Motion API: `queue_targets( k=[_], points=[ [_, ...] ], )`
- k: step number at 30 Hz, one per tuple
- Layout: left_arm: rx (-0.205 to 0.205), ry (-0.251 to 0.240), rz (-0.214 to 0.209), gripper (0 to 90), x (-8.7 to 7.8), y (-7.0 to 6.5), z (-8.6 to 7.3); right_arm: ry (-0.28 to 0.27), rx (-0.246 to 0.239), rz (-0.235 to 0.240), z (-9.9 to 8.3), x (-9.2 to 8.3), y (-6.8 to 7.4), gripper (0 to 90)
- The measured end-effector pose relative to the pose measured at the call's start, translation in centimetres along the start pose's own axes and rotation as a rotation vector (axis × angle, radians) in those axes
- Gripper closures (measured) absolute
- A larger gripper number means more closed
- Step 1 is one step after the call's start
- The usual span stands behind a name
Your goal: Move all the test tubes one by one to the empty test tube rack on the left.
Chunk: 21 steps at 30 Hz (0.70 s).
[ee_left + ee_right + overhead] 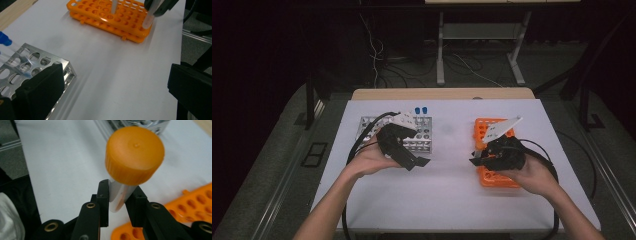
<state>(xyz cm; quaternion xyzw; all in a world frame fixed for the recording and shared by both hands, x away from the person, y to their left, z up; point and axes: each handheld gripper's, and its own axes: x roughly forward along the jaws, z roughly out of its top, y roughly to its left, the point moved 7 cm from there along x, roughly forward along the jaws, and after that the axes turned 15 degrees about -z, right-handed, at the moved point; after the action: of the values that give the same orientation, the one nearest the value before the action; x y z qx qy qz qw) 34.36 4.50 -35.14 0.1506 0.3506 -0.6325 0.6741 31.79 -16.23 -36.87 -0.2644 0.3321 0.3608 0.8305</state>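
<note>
My right claw is closed on a tube with an orange cap, its two pads pinching the clear tube just below the cap, so the tube's long axis runs up and away from the jaws, cap outermost. In the left claw's view that tube hangs upright with its lower end just above the near corner of the orange rack, clear of its holes, I judge. The metal rack with two blue-capped tubes at its far edge sits on the left of the white desk, across a bare stretch from the orange rack; if the tube is bound there, the move runs leftward across that gap, and my right hand is the one carrying. My left claw hovers beside the metal rack's near right corner, jaws spread wide and holding nothing, its hand low over the desk, pointing toward the orange rack.
</note>
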Motion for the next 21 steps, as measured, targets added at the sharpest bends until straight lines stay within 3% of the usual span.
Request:
queue_targets(
  k=[10,21],
  points=[
    [0.039,0.014,-0.039,1.2,0.9,-1.0,1.2,0.018,-0.047,0.062,0.7,2.4,2.5,73.7],
    [0.071,0.051,-0.104,13.9,2.2,-2.1,2.4,0.007,-0.065,0.101,1.5,4.0,3.9,73.7]
  ],
)
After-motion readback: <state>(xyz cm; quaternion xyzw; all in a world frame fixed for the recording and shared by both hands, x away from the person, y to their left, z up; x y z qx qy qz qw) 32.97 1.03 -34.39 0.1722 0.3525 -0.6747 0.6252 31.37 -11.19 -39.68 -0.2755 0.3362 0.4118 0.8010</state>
